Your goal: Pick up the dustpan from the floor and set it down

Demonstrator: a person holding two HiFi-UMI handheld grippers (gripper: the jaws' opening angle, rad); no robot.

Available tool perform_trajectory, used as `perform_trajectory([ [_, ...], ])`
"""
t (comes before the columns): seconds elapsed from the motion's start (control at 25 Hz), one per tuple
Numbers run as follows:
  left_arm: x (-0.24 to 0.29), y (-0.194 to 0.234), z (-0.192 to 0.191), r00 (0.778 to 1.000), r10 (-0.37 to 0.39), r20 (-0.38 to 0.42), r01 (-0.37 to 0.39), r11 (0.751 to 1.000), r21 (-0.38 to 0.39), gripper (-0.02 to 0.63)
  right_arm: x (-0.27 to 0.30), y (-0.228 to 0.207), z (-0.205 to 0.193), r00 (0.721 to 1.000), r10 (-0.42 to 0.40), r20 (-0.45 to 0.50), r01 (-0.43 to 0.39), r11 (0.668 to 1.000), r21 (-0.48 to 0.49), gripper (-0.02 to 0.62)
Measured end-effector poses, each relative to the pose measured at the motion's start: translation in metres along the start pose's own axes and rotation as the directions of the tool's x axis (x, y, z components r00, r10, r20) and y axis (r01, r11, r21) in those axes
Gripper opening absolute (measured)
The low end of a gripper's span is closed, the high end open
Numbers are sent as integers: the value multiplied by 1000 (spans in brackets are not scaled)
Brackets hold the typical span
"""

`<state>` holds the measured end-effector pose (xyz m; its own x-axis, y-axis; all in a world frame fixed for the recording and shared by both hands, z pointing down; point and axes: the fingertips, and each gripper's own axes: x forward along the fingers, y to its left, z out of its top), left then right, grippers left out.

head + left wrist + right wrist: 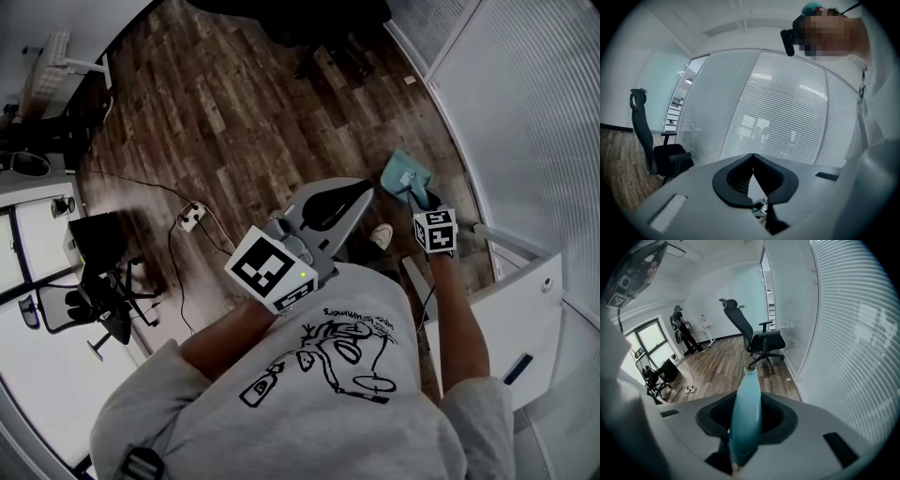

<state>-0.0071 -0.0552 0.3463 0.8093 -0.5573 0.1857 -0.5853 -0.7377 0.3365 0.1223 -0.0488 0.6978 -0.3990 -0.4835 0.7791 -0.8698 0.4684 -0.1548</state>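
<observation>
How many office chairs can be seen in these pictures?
2. One office chair stands by the glass wall ahead. The other office chair stands at the head view's left edge. Others may be hidden behind the person.

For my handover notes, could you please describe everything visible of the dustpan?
The dustpan is pale teal, plastic by its look, with a flat scoop and a narrow handle. The right gripper is shut on that handle, which juts past its jaws. The scoop sits over the wooden floor by the ribbed wall; floor contact cannot be told.
</observation>
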Motion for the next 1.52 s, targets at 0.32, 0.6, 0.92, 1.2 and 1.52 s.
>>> perform_trajectory([
  [0.32, 2, 1, -3, 1000, -2, -7, 2, 1000, -6, 2, 24, -6, -14, 999, 7, -44, -8, 1000, -22, 106],
  [0.6, 5, 3, -6, 1000, 1, -23, -1, 1000, -4, 2, 43, -14, -33, 995, 11, -103, -12, 1000, -14, 106],
  [0.92, 9, 5, -9, 999, 1, -49, -1, 1000, -3, 2, 59, -17, -54, 987, 29, -157, -30, 1000, -6, 106],
  [1.2, 15, 3, -13, 998, -13, -63, 13, 1000, -2, 2, 66, -7, -56, 986, 60, -155, -60, 998, 2, 106],
  [1.52, 25, 1, -7, 998, -26, -60, 26, 1000, 2, 2, 64, 6, -68, 979, 116, -169, -109, 993, 50, 106],
])
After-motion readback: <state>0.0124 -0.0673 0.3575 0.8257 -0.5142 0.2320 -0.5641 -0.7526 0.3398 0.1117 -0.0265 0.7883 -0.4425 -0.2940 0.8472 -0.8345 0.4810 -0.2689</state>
